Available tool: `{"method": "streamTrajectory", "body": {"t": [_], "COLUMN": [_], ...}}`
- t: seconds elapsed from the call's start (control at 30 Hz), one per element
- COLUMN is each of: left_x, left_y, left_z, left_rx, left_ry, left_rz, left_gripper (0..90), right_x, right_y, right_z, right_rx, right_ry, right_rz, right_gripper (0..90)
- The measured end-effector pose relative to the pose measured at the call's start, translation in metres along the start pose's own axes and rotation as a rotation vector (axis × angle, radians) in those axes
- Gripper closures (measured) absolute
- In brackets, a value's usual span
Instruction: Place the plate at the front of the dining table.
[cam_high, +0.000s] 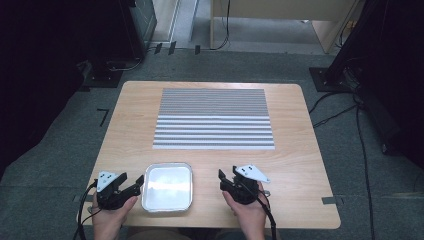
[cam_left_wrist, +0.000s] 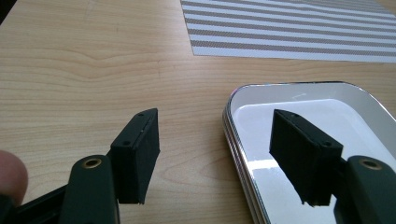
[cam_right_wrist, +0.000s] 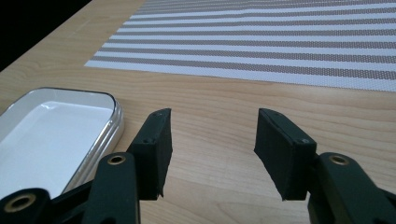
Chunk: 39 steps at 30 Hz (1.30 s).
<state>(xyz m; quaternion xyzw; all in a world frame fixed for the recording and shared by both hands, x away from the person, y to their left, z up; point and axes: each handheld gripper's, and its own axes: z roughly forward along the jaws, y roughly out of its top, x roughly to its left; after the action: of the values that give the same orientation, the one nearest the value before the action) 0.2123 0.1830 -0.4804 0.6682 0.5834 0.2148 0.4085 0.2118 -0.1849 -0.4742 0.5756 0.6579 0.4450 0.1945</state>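
Left gripper (cam_high: 131, 186) low at near-left of table (cam_high: 130, 125), held in left hand (cam_high: 107, 215); jaws apart, straddling left rim of tray (cam_high: 167, 187), one jaw outside on wood, other above white inside, pads not pressing rim. Tray: shiny metal, rounded corners, white inside, flat on table at near edge, between both grippers. Striped mat (cam_high: 214, 119) beyond tray, mid-table, well apart from it. Right gripper (cam_high: 224, 179) just right of tray, in right hand (cam_high: 250, 212); jaws released, nothing between, bare wood beneath.
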Motion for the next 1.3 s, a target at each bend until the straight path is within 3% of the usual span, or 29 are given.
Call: {"method": "streamTrajectory", "body": {"t": [0.27,0.63,0.77,0.87,1.0,1.3], "left_x": [0.001,-0.002,-0.004,-0.005,-0.005,-0.007], "left_y": [0.0,0.0,0.0,-0.001,-0.002,-0.003], "left_z": [0.0,0.001,0.001,0.001,0.001,0.002], "left_rx": [0.011,0.016,0.015,0.018,0.031,0.062], "left_ry": [-0.004,-0.056,-0.073,-0.078,-0.079,-0.074], "left_rz": [-0.005,0.001,0.006,0.016,0.027,0.036], "left_gripper": [35.0,39.9,44.6,47.1,50.6,54.0], "right_x": [0.013,0.029,0.038,0.042,0.052,0.065], "right_y": [0.003,-0.002,-0.003,-0.004,-0.008,-0.014], "right_z": [0.007,0.019,0.025,0.026,0.03,0.038], "right_rx": [0.006,0.062,0.076,0.068,0.029,0.058], "right_ry": [0.027,0.128,0.119,0.133,0.2,0.203], "right_rz": [0.025,0.035,0.045,0.062,0.108,0.113], "right_gripper": [52.1,62.8,65.7,68.7,75.5,78.9]}}
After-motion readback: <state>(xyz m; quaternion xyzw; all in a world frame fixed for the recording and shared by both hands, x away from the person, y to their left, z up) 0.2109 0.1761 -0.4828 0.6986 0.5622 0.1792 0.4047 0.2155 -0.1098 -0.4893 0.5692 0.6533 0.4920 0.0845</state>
